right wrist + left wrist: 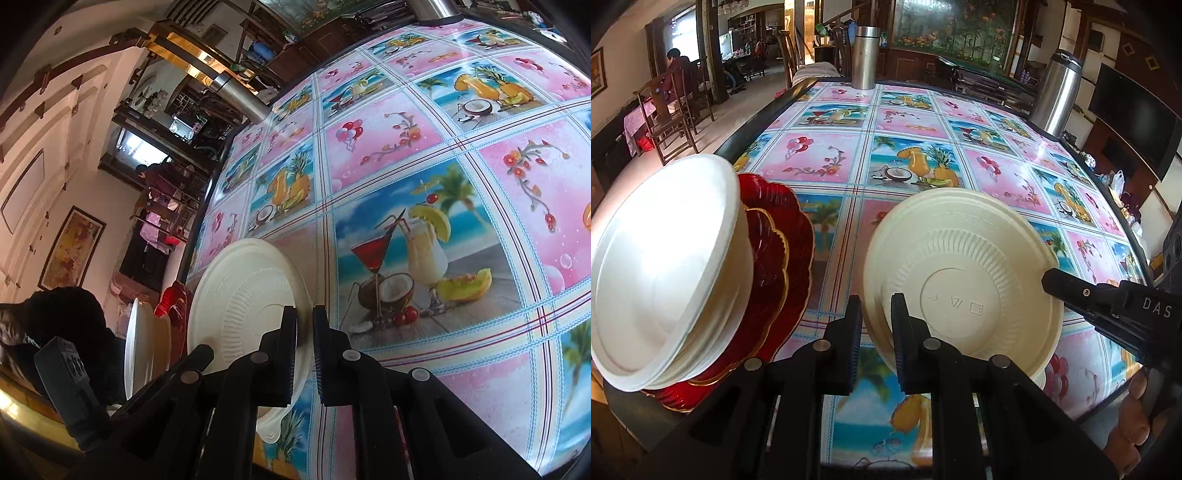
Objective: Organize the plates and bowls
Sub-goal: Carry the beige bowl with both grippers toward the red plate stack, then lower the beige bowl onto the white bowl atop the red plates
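Observation:
A cream disposable bowl (pixel 960 280) hangs tilted above the table with its ribbed underside facing the left wrist camera. My left gripper (pixel 877 310) is shut on its near rim. The right gripper (pixel 1049 282) comes in from the right and pinches the opposite rim. In the right wrist view, the right gripper (pixel 304 321) is shut on the thin rim of the same bowl (pixel 240 302). At the table's near-left corner, stacked white bowls (pixel 665 266) rest on red gold-edged plates (pixel 783 236). The right wrist view shows these white bowls (pixel 142 347) and red plates (pixel 171 297) beyond the cream bowl.
The table (pixel 923 155) wears a glossy pink and blue fruit-print cloth. A steel flask (pixel 864 59) stands at its far edge and a steel thermos (pixel 1060 96) at the far right. Beyond the left edge are wooden chairs (pixel 672 110) and a seated person (pixel 676 62).

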Motion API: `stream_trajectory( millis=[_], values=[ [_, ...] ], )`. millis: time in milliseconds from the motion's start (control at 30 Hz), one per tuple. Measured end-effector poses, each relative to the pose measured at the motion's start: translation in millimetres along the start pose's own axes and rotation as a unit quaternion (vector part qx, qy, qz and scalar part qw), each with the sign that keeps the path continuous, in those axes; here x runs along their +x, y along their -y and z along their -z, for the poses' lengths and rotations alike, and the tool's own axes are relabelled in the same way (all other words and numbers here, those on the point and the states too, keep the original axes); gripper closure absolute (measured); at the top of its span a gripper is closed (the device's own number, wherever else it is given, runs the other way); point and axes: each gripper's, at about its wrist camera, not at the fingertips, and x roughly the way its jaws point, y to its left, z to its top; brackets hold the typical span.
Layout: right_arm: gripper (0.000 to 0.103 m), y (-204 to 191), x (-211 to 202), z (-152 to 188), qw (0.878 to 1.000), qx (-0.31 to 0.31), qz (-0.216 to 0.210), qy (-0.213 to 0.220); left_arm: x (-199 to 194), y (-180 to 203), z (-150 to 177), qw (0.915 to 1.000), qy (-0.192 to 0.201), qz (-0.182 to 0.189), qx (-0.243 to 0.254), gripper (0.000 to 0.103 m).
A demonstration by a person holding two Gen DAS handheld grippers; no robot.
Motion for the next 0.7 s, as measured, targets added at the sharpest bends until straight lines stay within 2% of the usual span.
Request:
stream_trajectory(
  millis=[400,700],
  values=[
    [0.094,-57.3,-42.5,23.2,0.998,-0.06,-0.021,0.022,-61.4,-30.7,2.3,0.9991,0.036,0.02,-0.013,0.089],
    [0.094,-130.4,-37.1,29.6,0.992,-0.111,-0.053,0.02,-105.3,-82.0,-13.3,0.9959,0.081,-0.013,-0.039,0.089]
  ],
)
